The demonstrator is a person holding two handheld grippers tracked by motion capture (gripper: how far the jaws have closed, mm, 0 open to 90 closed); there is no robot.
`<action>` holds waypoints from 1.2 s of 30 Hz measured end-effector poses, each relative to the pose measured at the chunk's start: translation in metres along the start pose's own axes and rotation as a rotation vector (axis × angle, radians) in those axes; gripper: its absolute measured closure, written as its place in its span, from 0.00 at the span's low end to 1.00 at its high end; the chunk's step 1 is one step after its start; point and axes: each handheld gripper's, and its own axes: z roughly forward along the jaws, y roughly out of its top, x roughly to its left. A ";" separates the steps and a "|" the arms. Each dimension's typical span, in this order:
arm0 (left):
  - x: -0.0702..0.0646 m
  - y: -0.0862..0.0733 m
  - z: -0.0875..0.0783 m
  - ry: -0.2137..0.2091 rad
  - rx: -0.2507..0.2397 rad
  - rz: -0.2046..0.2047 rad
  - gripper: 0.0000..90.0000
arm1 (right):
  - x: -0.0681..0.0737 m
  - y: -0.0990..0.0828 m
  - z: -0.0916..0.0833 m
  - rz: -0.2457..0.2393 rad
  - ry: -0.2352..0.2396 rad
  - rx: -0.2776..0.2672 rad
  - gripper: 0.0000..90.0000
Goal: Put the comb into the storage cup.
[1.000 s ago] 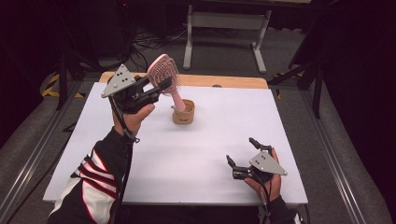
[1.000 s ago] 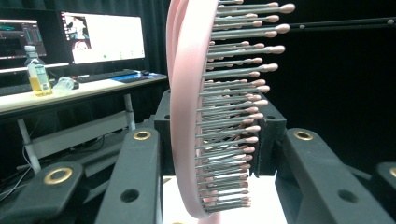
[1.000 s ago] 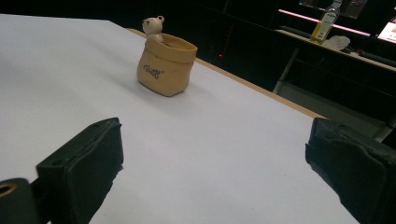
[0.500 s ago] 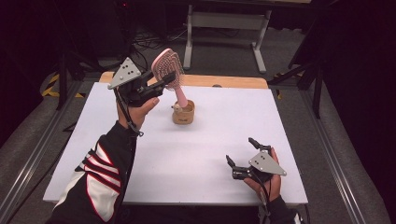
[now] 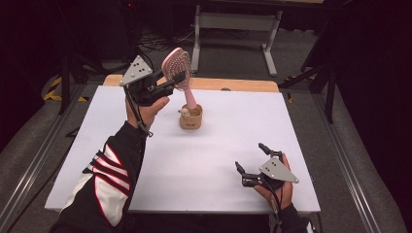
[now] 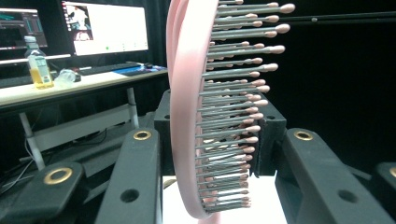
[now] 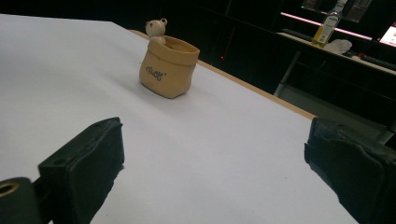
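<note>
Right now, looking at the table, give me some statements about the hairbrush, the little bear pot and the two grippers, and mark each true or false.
1. The left gripper is clamped on the head of the pink hairbrush. True.
2. The hairbrush lies flat on the white table. False: it is held up in the air, its handle pointing down toward the pot.
3. The tan bear pot stands upright on the table. True.
4. The right gripper is gripping the pot. False: its jaws stand open and hold nothing, near the table's near right corner, well apart from the pot.
5. The pot has a small bear figure at its rim. True.
</note>
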 end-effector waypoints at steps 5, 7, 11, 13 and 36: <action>0.002 -0.001 0.006 0.014 0.019 0.003 0.71 | 0.001 0.000 0.000 -0.004 0.005 0.004 0.06; 0.004 -0.003 0.009 0.016 0.022 -0.003 0.71 | 0.000 0.000 0.000 -0.006 0.005 0.004 0.06; 0.007 -0.006 0.014 0.017 0.035 -0.010 0.71 | 0.000 0.000 0.000 -0.004 0.007 0.002 0.06; 0.007 -0.008 0.017 0.023 0.048 -0.008 0.71 | 0.000 0.000 0.000 -0.006 0.008 0.005 0.06; 0.016 -0.032 0.043 0.040 0.128 -0.043 0.71 | 0.000 -0.001 0.001 -0.010 0.023 0.012 0.06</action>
